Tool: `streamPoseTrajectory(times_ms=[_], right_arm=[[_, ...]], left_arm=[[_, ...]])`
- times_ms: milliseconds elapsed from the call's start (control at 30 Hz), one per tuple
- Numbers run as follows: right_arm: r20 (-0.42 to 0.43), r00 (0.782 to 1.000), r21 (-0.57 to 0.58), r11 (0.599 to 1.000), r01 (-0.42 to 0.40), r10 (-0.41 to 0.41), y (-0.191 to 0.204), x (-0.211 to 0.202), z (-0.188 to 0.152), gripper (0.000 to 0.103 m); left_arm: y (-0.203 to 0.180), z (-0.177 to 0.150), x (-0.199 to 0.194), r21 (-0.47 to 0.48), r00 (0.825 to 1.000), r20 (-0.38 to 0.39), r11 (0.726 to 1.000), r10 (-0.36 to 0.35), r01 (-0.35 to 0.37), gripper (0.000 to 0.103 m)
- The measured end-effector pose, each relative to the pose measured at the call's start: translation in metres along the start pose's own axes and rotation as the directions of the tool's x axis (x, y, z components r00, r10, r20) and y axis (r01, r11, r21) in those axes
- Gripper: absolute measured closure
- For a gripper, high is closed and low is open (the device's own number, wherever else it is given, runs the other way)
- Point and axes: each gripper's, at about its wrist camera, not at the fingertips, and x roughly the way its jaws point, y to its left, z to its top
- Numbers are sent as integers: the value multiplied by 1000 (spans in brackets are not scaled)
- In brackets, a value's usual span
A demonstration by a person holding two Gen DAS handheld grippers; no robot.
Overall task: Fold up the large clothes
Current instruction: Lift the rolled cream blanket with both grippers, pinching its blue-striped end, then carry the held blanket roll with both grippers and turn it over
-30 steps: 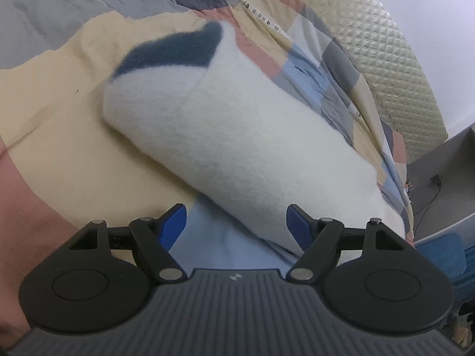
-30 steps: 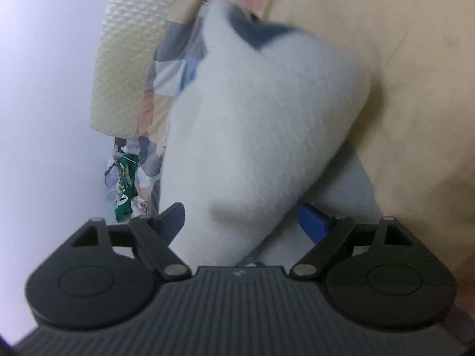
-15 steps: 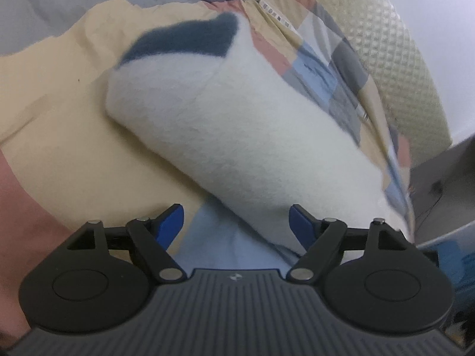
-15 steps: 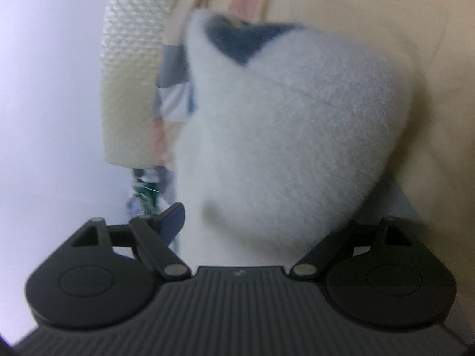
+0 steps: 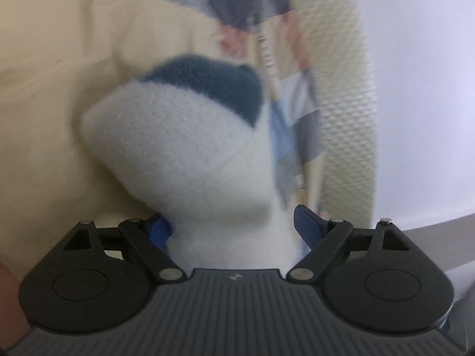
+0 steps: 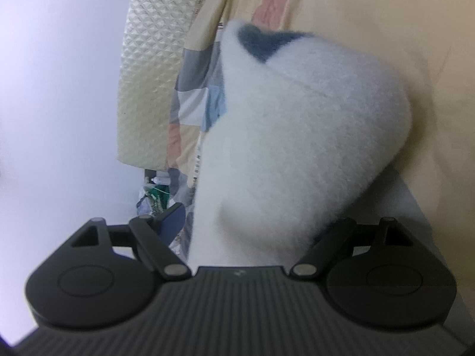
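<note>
A folded white fleece garment [image 5: 190,154] with a dark blue patch [image 5: 213,89] lies on the patchwork bed cover [image 5: 44,118]. Its near end reaches in between the fingers of my left gripper [image 5: 230,219], whose jaws are opening. The left blue pad [image 5: 158,230] sits against the fleece and the right pad [image 5: 307,225] stands clear of it. In the right wrist view the same garment [image 6: 297,133] bulges between the fingers of my right gripper [image 6: 252,222], which is open. Its left finger [image 6: 173,215] is apart from the fleece; the right pad is hidden under it.
A cream quilted mattress edge [image 5: 341,103] runs along the bed's side next to a pale wall [image 5: 421,89]. The same edge [image 6: 148,74] appears in the right wrist view, above a heap of small clutter [image 6: 154,198] on the floor.
The left gripper has rolled and moved in on the garment's end, so the fleece now lies between its jaws, which stand wider. In the right view the fleece now covers the right pad.
</note>
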Motion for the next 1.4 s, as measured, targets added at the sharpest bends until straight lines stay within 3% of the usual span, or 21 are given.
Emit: streamPoseTrajectory(times_ms=[67,200,267,533,667,767,833,933,1000,1100,1400], right_arm=[[4,1000,10,1000,20,-20,-5,1,1,17],[3,998,12,998,60,-60,-10,7,2,17],[-1,998,14,998,65,-65,-13,7,1,17],[-35,999,-39,999,34,-35,-3,21,-1,17],[-36,998,-36,998,58,-59,-5,35,3,17],[-28,997,-31,997,68,-69,-9,46,6,17],[-12,997,-38,997,69,-70,-8,50,7,17],[5,998,-80,995,57,-57,-4,53,7,29],[4,999,-113,992,50,-50,-2,54,8,47],[-5,999,-144,989,46,-47,4,52,10,60],[11,1000,-295,955,22,-19,35,29,2,66]], left_arm=[[-5,-1,0,27,1000,10,999,-30,29,15],[-8,-1,13,56,997,-9,996,73,-73,14],[-1,2,23,27,994,-22,994,107,-106,14],[18,13,36,-88,994,-4,990,113,-113,14],[17,15,37,-80,992,12,989,127,-125,14],[13,15,41,-39,987,33,987,157,-155,24],[9,14,42,1,984,43,985,172,-172,38],[5,14,41,42,983,58,983,174,-176,50],[0,13,40,72,983,67,982,171,-175,55],[-6,11,36,116,984,74,979,160,-168,61],[-22,2,3,195,993,73,975,90,-103,64]])
